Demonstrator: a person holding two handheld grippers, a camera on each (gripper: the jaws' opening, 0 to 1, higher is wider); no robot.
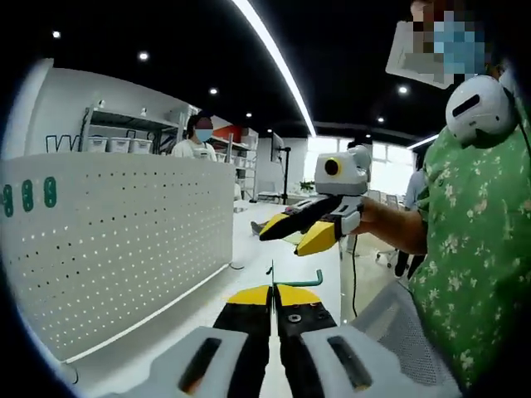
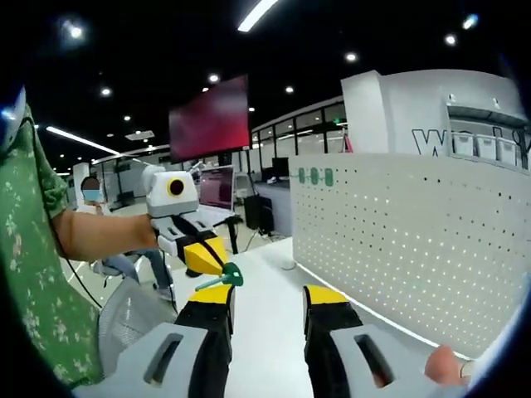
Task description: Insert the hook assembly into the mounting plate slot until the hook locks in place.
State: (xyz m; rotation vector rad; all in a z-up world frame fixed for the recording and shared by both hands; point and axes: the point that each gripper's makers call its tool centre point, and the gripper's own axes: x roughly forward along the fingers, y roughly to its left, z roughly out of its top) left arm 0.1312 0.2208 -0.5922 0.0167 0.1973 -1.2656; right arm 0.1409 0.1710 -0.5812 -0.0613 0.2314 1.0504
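1. While your left gripper (image 1: pixel 272 292) pinches the green metal hook (image 1: pixel 300 280) between closed yellow tips, the white perforated pegboard panel (image 1: pixel 124 240) stands left of them.
2. Your right gripper (image 2: pixel 270 298) gapes empty, the panel right of it.

Dim ceiling, bright strip light (image 1: pixel 274 58) glare; soft focus, fisheye bending at edges

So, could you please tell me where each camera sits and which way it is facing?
Left gripper view: rides the left gripper, fingers shut on a green hook; faces the pegboard and right gripper; green sleeve.
Right gripper view: rides the open right gripper; faces the pegboard, left gripper.
Shared: pegboard, hook, white table.
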